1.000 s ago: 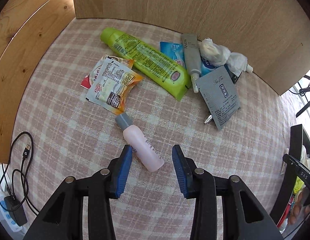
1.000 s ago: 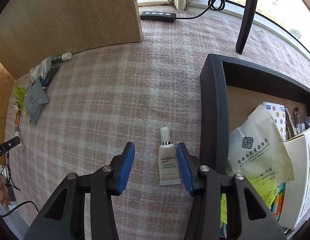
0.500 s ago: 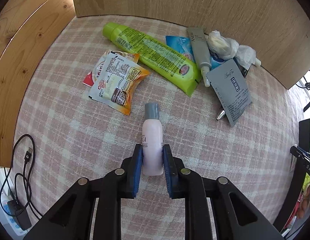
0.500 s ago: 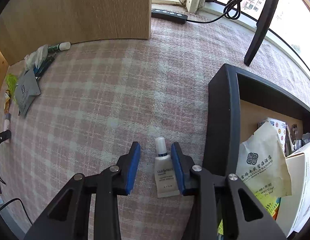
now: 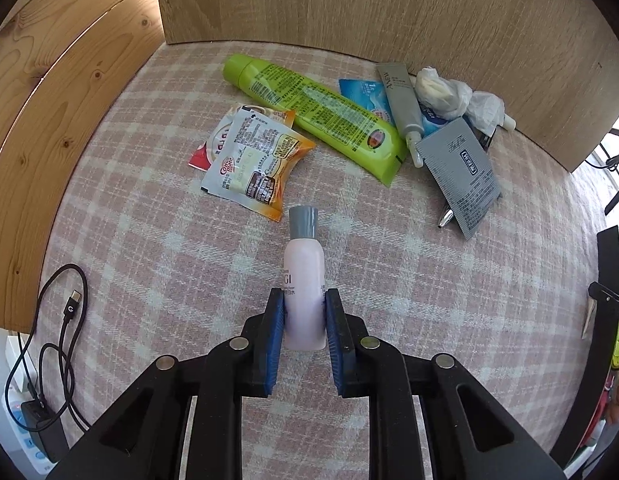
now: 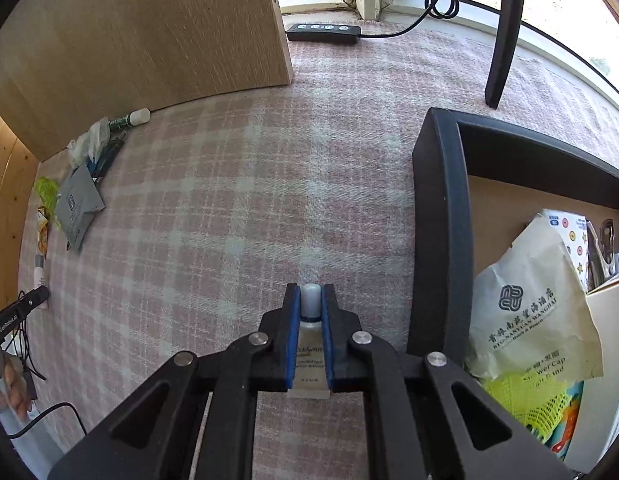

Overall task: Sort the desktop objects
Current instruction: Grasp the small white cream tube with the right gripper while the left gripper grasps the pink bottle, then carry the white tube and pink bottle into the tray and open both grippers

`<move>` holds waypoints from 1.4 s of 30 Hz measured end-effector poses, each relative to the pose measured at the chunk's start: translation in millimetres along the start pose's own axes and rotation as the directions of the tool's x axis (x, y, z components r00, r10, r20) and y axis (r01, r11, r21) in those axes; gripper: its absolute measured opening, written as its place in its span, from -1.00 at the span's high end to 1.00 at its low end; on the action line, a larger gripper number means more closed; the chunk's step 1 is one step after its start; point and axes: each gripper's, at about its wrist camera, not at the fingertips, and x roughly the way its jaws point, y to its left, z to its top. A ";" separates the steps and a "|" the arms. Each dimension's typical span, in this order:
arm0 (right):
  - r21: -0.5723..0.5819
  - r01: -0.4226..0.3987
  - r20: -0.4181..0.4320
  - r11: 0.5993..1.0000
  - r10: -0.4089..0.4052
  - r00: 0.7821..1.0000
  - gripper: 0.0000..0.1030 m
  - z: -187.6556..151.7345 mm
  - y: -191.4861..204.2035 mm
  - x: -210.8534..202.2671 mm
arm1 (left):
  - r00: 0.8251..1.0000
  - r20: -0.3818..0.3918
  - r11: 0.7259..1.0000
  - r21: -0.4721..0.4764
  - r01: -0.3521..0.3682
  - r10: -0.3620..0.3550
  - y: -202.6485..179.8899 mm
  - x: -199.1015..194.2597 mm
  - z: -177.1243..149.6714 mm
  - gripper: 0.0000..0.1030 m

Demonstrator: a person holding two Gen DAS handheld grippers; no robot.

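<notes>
Pink bottle and small white tube: each pinched in a gripper, both lying on the checked tabletop.

The left gripper, whose jaws have just been closing, clamps the lower body of the pink bottle, grey cap pointing away toward the snack sachets and the green tube. The right gripper, whose jaws have just been closing, pinches the small white tube along its cap and neck, just beside the wall of the black storage box. Risk, left: the bottle body is smooth and round and is held near its base, so it may pivot or slip during the lift. Risk, right: the tube is soft and may deform or slide out, and the near box wall could catch it in a low transfer.
</notes>
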 end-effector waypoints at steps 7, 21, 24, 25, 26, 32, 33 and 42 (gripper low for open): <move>-0.002 -0.038 0.059 0.999 0.038 0.998 0.80 -12.4 29.1 -36.7 | 0.997 0.047 0.997 0.056 0.056 -0.059 -32.8 -34.4 -7.2 0.64; 0.097 -0.023 0.185 0.995 0.005 0.983 0.80 -45.5 -65.3 -142.2 | 0.946 0.035 0.879 0.381 0.285 -0.322 -172.8 -90.5 -35.9 0.64; 0.136 0.013 0.193 0.991 -0.039 0.980 0.80 -61.2 -93.3 -163.1 | 0.924 -0.006 0.827 0.443 0.346 -0.383 -215.4 -101.9 -52.8 0.64; 0.156 0.025 0.193 0.988 -0.056 0.980 0.80 -67.3 -104.1 -168.4 | 0.918 -0.015 0.811 0.464 0.357 -0.395 -229.9 -105.0 -58.2 0.64; 0.178 0.038 0.193 0.983 -0.072 0.979 0.80 -72.4 -115.0 -173.1 | 0.914 -0.022 0.795 0.486 0.363 -0.404 -244.2 -110.1 -65.6 0.64; 0.303 0.085 0.183 0.949 -0.146 0.972 0.80 -101.8 -177.4 -192.2 | 0.898 -0.076 0.718 0.573 0.395 -0.433 -312.9 -120.3 -93.7 0.63; 0.322 0.088 0.181 0.943 -0.153 0.971 0.80 -105.5 -185.2 -194.3 | 0.898 -0.082 0.709 0.585 0.395 -0.433 -321.4 -120.8 -96.9 0.63; 0.378 0.105 0.170 0.920 -0.180 0.969 0.80 -119.1 -212.0 -193.2 | 0.899 -0.080 0.641 0.674 0.368 -0.431 -369.7 -134.2 -125.3 0.63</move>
